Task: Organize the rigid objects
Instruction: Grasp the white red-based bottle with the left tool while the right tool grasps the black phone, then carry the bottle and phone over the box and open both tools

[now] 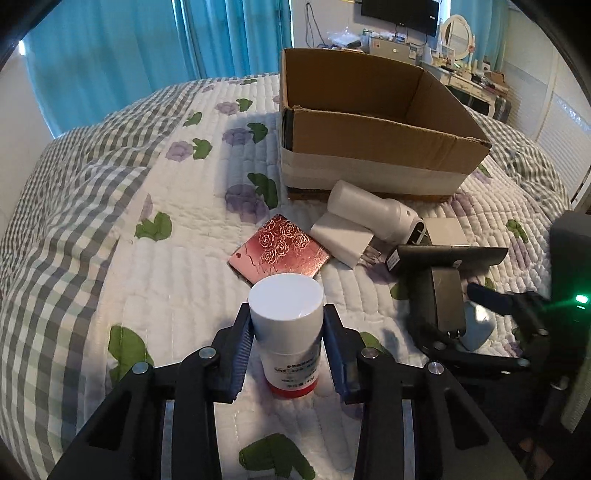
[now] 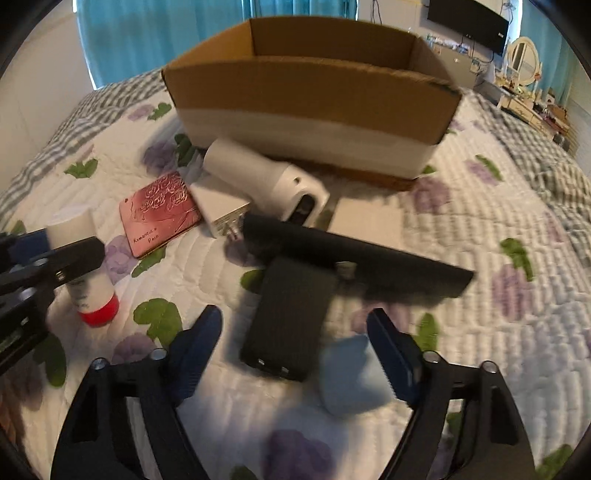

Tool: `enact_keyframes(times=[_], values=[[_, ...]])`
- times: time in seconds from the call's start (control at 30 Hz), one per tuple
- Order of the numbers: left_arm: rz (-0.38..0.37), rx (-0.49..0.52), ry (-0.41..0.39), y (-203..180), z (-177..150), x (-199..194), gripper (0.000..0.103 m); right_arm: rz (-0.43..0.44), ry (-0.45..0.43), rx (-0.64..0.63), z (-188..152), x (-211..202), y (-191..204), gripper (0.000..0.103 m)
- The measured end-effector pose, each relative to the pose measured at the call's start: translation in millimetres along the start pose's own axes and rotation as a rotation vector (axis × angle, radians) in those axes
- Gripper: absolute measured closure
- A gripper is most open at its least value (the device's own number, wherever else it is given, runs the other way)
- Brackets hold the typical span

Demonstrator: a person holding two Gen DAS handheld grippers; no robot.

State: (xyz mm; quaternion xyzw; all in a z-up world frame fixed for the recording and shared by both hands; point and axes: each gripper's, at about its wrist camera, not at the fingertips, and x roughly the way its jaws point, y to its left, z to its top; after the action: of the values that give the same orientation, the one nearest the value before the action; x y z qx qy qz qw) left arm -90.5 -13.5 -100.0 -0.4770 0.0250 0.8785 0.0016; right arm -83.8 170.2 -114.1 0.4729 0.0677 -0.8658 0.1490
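My left gripper (image 1: 287, 325) is shut on a white bottle with a red base (image 1: 286, 325), which stands on the quilt; the bottle also shows in the right wrist view (image 2: 83, 266). My right gripper (image 2: 295, 343) is open over a black block (image 2: 286, 321) and a pale blue object (image 2: 349, 373). An open cardboard box (image 1: 369, 140) stands behind, and it also shows in the right wrist view (image 2: 310, 99). Before it lie a white cylinder device (image 1: 373, 210), a white charger (image 1: 341, 234), a pink rose tin (image 1: 279, 245) and a long black bar (image 1: 447, 256).
Everything lies on a bed with a floral and checked quilt (image 1: 110, 221). Blue curtains (image 1: 147, 48) hang behind. A dresser with a mirror and a wall screen (image 1: 400, 14) stand at the far right. A flat white card (image 2: 365, 221) lies by the box.
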Motion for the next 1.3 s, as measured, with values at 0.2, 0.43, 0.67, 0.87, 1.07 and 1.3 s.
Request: enact_keyframes(times=[0.2,0.43,0.67,0.87,1.07,1.3], values=[[-0.018,0.008,-0.012,-2.3,-2.7,-1.8,0.066,-0.026,0.034,-0.003,-0.4,16.8,4.8,0.057],[-0.069,0.019,-0.049,-10.0,7.0,-21.1,0.066,0.012,-0.078,0.012,-3.2,-29.1,-0.5,0.065],[-0.114,0.043,-0.11,-18.0,44.0,-46.0,0.066,0.035,-0.21,-0.021,32.5,-88.8,-8.5,0.065],[-0.085,0.085,-0.214,-30.4,104.6,-64.9,0.066,0.047,-0.315,0.006,94.9,-117.4,-33.5,0.065],[-0.085,0.114,-0.237,-44.6,165.0,-46.0,0.066,0.042,-0.399,0.036,159.4,-118.0,-56.6,0.065],[-0.083,0.151,-0.185,-55.8,212.7,19.2,0.066,0.03,-0.395,0.032,214.1,-71.8,-80.1,0.065]])
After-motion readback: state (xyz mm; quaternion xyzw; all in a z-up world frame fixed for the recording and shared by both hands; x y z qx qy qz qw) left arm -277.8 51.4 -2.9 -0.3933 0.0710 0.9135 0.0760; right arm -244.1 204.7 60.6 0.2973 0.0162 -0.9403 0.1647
